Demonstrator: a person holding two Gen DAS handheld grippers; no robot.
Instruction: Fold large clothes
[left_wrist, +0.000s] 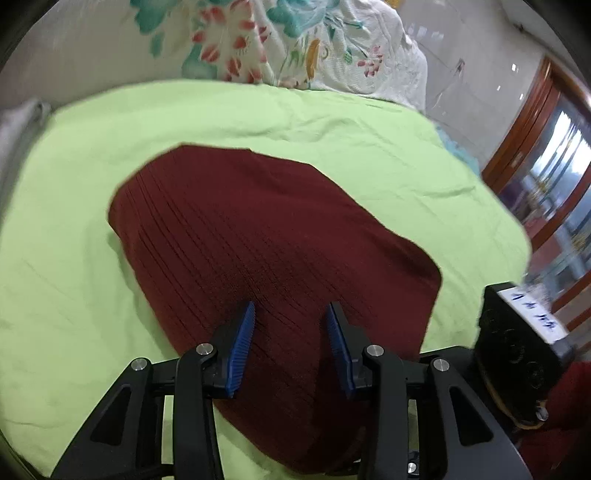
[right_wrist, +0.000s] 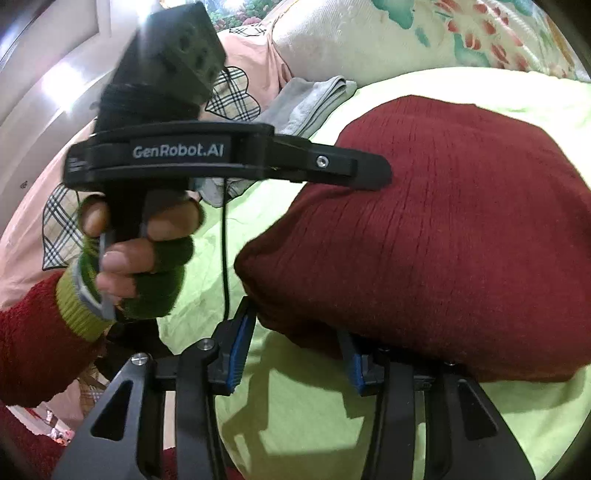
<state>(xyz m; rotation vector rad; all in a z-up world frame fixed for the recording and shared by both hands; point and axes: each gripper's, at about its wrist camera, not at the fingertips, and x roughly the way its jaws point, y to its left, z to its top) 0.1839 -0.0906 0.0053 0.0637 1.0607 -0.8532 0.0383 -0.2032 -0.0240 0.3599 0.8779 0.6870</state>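
A dark red ribbed knit garment (left_wrist: 258, 236) lies folded into a compact block on the light green sheet (left_wrist: 74, 258). My left gripper (left_wrist: 291, 317) hovers low over the garment's near part, its blue pads (left_wrist: 245, 343) apart with only flat fabric beneath them. In the right wrist view, a hand in a green fingerless glove (right_wrist: 147, 266) holds the left gripper (right_wrist: 373, 177) side-on above the garment (right_wrist: 443, 229). My right gripper (right_wrist: 295, 350) is at the garment's near edge. That edge sags between its spread pads and covers part of the right finger (right_wrist: 352, 369).
A floral quilt (left_wrist: 295, 40) is heaped at the far end of the bed. A pink checked cover (right_wrist: 236, 92) and a folded grey cloth (right_wrist: 314, 99) lie beside the garment. A wood-framed glass door (left_wrist: 546, 177) stands to the right. The right gripper's black housing (left_wrist: 517, 332) is close by.
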